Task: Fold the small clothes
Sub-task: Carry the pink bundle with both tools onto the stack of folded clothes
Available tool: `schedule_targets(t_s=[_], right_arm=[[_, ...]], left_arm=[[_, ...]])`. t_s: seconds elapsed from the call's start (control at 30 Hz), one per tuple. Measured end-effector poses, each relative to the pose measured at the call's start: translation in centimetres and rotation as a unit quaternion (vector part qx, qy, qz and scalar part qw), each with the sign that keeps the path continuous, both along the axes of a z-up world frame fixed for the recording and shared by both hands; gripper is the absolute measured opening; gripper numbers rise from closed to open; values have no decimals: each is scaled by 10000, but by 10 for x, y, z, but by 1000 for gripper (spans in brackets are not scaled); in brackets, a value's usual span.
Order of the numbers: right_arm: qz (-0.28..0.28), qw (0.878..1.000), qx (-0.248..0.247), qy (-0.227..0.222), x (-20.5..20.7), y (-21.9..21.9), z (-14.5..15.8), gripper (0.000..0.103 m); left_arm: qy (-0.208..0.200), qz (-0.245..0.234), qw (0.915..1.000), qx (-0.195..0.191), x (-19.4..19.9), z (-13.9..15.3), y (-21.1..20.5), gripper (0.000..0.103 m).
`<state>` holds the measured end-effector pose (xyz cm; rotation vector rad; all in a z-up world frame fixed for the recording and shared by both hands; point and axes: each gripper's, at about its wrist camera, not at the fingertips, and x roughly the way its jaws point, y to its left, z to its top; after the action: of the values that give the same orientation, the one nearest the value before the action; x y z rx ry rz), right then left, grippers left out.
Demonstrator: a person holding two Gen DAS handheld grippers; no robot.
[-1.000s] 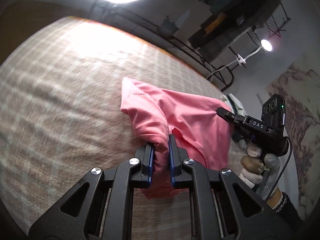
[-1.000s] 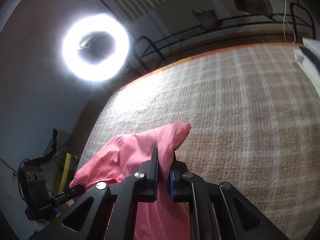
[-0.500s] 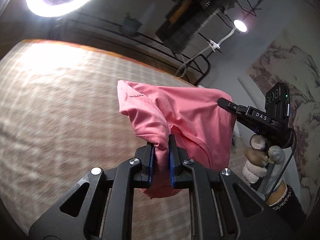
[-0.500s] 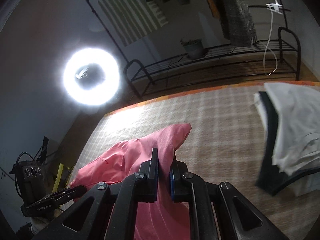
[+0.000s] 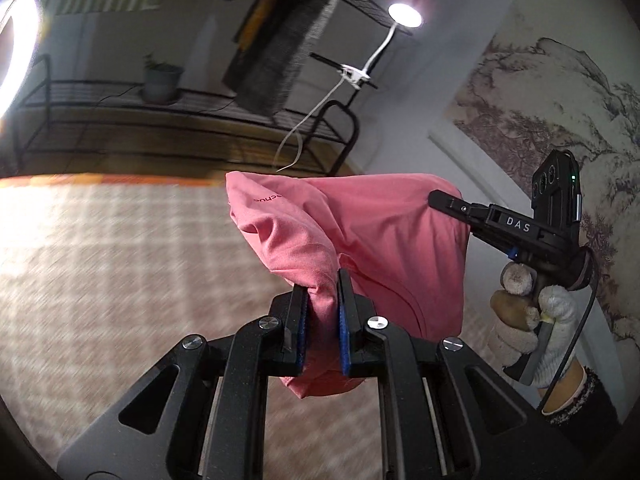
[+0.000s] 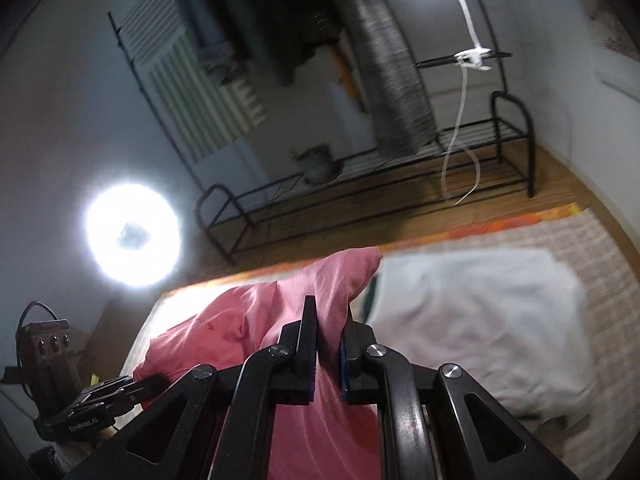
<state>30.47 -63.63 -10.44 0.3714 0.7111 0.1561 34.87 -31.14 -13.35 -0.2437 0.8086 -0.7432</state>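
Both grippers have tipped upward since a second ago, raising the pink garment [image 5: 352, 240] clear of the checked mat [image 5: 100, 240].

Your left gripper [image 5: 323, 320] is clenched on a bunched fold of it; your right gripper [image 6: 329, 332] is clamped on another edge, at 3 o'clock in the left wrist view. The cloth hangs slack between them, in the air. A white garment [image 6: 480, 320] has come into the right wrist view at 3 o'clock on the mat. Judged from this, folding has not begun: you must first spread the piece flat.

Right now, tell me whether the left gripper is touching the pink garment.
Touching. The left wrist view shows the left gripper with its fingers pinching a bunch of the pink garment.
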Motion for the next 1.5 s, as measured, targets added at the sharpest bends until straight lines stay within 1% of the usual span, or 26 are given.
schedule_targets(t_s=[0.17,0.27,0.33,0.43,0.5,0.57,0.7,0.77,0.8,0.83,0.87,0.9,0.97,1.03,1.13,1.2,1.27,1.37,1.43,1.47,1.5], right_arm=[[-254,9992,-265,-138,15,-46,11,6],[-432,9984,-324,-192,26,-74,11,6],[-532,9979,-322,-187,33,-92,8,6],[-620,9971,-418,-142,46,-112,-3,6],[-678,9963,-523,-34,57,-124,-15,6],[-742,9958,-522,80,64,-135,-29,6],[-873,9941,-590,272,76,-147,-52,6],[-966,9920,-721,372,81,-150,-61,6],[-1015,9910,-757,436,83,-151,-65,7],[-1030,9903,-777,512,85,-151,-68,9],[-1056,9894,-811,580,85,-150,-70,15],[-1119,9877,-884,646,85,-150,-71,23],[-1165,9867,-900,691,83,-151,-71,33],[-1156,9878,-795,671,74,-154,-70,34],[-1188,9890,-560,685,48,-163,-72,34],[-1239,9887,-416,738,30,-170,-77,35],[-1271,9884,-163,809,7,-177,-85,38],[-1198,9876,484,890,-26,-187,-103,38],[-1129,9866,701,945,-36,-189,-113,38],[-1075,9860,802,990,-38,-190,-119,38],[-1043,9857,848,1019,-37,-189,-122,30]], left_arm=[[-218,-171,9996,-45,18,1,-55,10],[-235,-236,9994,-41,29,-7,-83,10],[-261,-250,9993,-4,34,-14,-94,10],[-236,-265,9993,76,42,-29,-117,10],[-116,-323,9992,180,45,-46,-129,10],[-23,-347,9990,287,46,-58,-138,10],[148,-309,9985,427,46,-71,-143,11],[252,-280,9980,504,47,-75,-141,12],[289,-261,9978,530,47,-77,-140,15],[362,-258,9974,575,47,-78,-138,18],[390,-264,9972,584,47,-79,-137,22],[416,-254,9970,606,46,-79,-135,27],[442,-248,9969,607,42,-80,-128,33],[453,-237,9968,620,39,-79,-123,35],[571,-229,9970,476,35,-79,-112,35],[577,-203,9972,425,33,-78,-107,35],[509,-117,9978,415,33,-77,-103,35],[588,3,9977,333,36,-80,-97,35],[561,69,9977,362,39,-82,-97,35],[522,86,9978,393,41,-84,-99,35],[518,81,9978,411,42,-86,-101,35]])
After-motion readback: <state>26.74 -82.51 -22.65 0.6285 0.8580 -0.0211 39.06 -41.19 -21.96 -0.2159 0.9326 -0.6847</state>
